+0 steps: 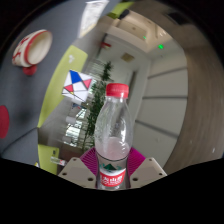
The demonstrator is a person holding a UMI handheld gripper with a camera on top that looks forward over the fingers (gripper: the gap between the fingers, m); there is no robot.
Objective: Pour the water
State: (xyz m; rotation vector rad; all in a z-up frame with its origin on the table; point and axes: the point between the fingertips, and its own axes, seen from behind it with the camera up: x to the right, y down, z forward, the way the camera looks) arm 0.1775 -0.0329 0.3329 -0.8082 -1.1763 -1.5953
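The tongs (113,170) are closed on a clear plastic water bottle (113,135) — both magenta pads (88,163) press against its lower body, one on each side, at the level of its red label (112,177). The bottle stands up along the fingers, roughly upright in the view, with a red screw cap (118,91) on top; the cap is on. The plastic is see-through, and how much water is inside cannot be told.

Beyond the bottle the room appears strongly tilted. A pale panelled surface (150,70) stretches away behind the cap, with a small green light (160,45) on it. To one side of the bottle hangs a red, white and blue triangular graphic (76,85) — near it, a green plant (102,75). Well apart from these sits a round red-and-white object (32,48), too unclear to name.
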